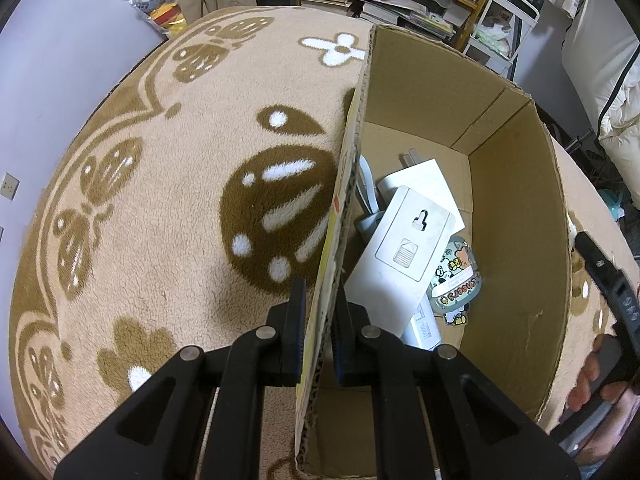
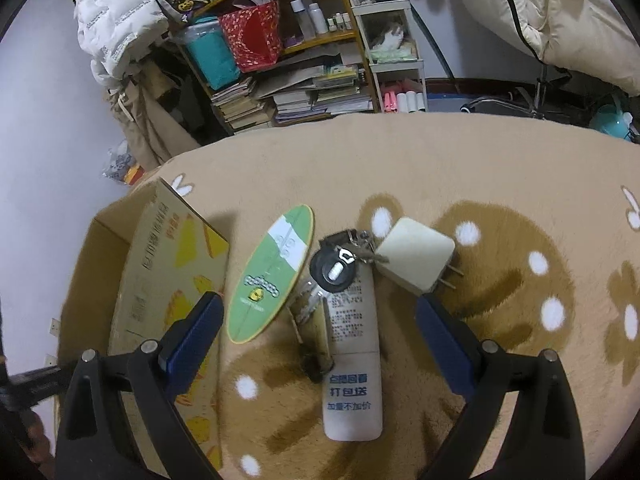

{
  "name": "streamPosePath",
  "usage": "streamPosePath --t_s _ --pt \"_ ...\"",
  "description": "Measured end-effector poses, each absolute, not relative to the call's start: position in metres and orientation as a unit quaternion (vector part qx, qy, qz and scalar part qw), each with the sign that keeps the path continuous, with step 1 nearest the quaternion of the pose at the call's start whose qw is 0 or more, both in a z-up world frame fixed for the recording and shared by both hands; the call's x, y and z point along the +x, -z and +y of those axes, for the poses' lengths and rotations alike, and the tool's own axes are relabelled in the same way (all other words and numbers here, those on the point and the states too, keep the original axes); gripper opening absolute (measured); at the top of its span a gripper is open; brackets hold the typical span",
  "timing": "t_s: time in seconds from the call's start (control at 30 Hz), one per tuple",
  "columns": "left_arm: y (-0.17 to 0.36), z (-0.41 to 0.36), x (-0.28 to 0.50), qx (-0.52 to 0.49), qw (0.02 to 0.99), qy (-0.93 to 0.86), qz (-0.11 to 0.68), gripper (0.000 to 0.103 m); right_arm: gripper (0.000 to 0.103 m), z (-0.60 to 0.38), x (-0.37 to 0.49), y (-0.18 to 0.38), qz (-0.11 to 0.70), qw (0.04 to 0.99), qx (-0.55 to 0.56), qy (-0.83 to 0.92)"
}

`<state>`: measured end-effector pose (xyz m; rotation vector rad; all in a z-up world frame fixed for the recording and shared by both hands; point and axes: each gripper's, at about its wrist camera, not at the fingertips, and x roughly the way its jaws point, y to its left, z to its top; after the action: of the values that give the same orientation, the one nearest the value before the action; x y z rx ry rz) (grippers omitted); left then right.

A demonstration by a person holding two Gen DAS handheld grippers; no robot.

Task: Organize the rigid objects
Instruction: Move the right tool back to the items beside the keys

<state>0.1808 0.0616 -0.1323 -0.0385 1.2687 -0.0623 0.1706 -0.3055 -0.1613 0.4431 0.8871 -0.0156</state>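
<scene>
Nearest in the left wrist view, the left gripper (image 1: 318,332) points steeply down and is clamped on the left wall of the cardboard box (image 1: 516,216), one finger outside the wall and one inside. The box stands open-topped on the patterned blanket (image 1: 160,184), its long axis running away from the camera. Inside it lie a white plastic block (image 1: 404,252) with a hanging slot, its long side slanting from lower left to upper right, a white charger (image 1: 420,178) behind it with its prongs pointing away, a white power bank (image 1: 424,330) partly under the block, and a cartoon sticker badge (image 1: 456,284) just beside the block. At the right edge, a hand (image 1: 600,384) grips the handle of the other tool.

In the right wrist view, the right gripper (image 2: 320,340) tilts down towards the blanket, jaws spread wide with nothing between the pads. Just ahead of it lies a white packet (image 2: 354,360) with blue print, lengthwise away from the camera. A clear tube (image 2: 312,328) lies alongside its left edge, touching it. A bunch of keys (image 2: 334,266) with a round black fob rests on the packet's far end. A green oval card (image 2: 272,276) lies to the left, slanting up to the right, near the box's printed outer wall. A cream plug adapter (image 2: 414,254) sits to the right, prongs pointing right. Beyond stands a cluttered shelf (image 2: 304,52).
</scene>
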Motion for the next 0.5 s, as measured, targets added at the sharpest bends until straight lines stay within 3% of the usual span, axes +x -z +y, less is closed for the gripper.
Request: streamPosePath --t_s 0.17,0.43,0.5 --pt "0.133 0.062 0.181 -0.015 0.805 0.029 0.592 0.010 0.073 -0.301 0.176 0.184 0.451 0.868 0.210 0.001" --pt "0.133 0.062 0.181 -0.018 0.805 0.029 0.593 0.010 0.062 -0.293 0.175 0.191 0.459 0.867 0.193 -0.011" --pt "0.133 0.062 0.181 -0.018 0.805 0.030 0.593 0.010 0.052 -0.292 0.174 0.193 0.461 0.866 0.195 -0.014"
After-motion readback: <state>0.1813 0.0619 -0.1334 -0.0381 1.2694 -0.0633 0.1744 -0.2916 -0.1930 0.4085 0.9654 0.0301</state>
